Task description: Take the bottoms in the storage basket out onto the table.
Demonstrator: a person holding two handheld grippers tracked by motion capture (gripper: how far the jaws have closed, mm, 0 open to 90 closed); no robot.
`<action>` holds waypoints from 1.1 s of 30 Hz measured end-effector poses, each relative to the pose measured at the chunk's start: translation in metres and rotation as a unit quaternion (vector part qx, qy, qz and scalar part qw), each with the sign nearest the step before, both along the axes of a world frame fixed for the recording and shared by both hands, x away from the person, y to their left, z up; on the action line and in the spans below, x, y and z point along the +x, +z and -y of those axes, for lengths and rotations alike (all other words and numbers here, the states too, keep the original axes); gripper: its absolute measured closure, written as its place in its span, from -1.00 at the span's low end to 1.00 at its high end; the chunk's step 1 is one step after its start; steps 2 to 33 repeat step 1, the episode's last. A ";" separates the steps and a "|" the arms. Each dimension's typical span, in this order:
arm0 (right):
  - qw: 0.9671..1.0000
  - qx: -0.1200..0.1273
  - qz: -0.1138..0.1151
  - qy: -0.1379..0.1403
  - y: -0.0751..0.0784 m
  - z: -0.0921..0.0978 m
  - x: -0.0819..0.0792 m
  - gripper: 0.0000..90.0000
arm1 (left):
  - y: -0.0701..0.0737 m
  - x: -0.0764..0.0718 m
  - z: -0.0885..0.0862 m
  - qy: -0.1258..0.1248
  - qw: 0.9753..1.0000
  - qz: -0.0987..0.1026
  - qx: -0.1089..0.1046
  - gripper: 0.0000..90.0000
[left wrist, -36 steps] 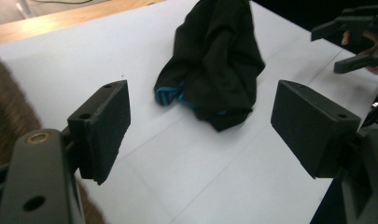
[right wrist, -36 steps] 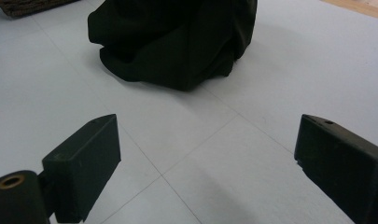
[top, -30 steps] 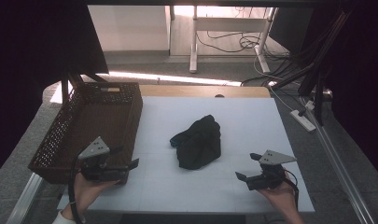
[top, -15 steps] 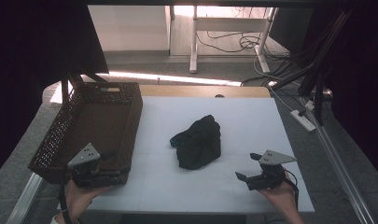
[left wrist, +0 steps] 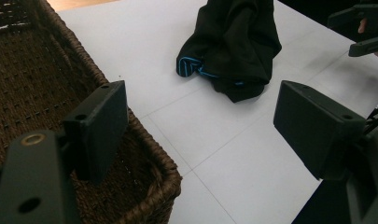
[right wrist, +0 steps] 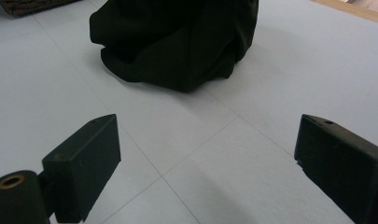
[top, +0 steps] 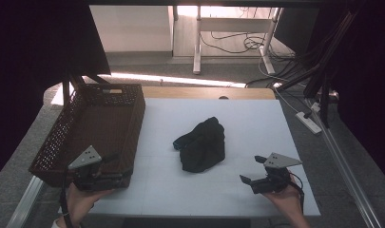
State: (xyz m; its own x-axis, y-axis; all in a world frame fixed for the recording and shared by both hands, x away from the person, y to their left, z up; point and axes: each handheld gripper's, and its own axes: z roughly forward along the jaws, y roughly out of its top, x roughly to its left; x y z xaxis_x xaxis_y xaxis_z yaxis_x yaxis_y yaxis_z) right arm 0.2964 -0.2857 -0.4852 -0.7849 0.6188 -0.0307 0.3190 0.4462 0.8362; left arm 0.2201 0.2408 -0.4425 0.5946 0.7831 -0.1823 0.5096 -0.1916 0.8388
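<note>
A crumpled black cloth (top: 202, 145) with a blue-striped hem lies in the middle of the white table (top: 256, 118). A brown wicker basket (top: 92, 126) stands along the left side and holds nothing I can see. My left gripper (top: 115, 167) hovers open over the basket's near right corner. In the left gripper view the basket rim (left wrist: 144, 140) runs under the left jaw, and the cloth (left wrist: 238, 42) lies ahead beyond the left gripper (left wrist: 205, 126). My right gripper (top: 253, 169) is open near the front right. In its view the cloth (right wrist: 177, 42) lies just beyond the right gripper (right wrist: 210, 154).
A white power strip (top: 310, 122) and cables lie off the table's right edge. A wooden strip (top: 204, 92) borders the far edge. The other hand's gripper (left wrist: 364, 28) shows at the top right of the left gripper view. Bare white surface surrounds the cloth.
My left gripper has drawn back to the left and toward the near edge, from beside the basket to over its near right corner. The right gripper and the cloth stayed put.
</note>
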 end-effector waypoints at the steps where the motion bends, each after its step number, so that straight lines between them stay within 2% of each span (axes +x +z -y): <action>1: 1.000 0.000 0.000 0.000 0.000 0.000 0.000 -0.84 | 0.000 0.000 0.000 0.000 1.000 0.001 0.000 -0.59; 33: 1.000 0.000 0.000 0.000 0.000 0.000 0.000 -0.84 | 0.000 0.000 0.000 0.000 1.000 0.001 0.000 -0.59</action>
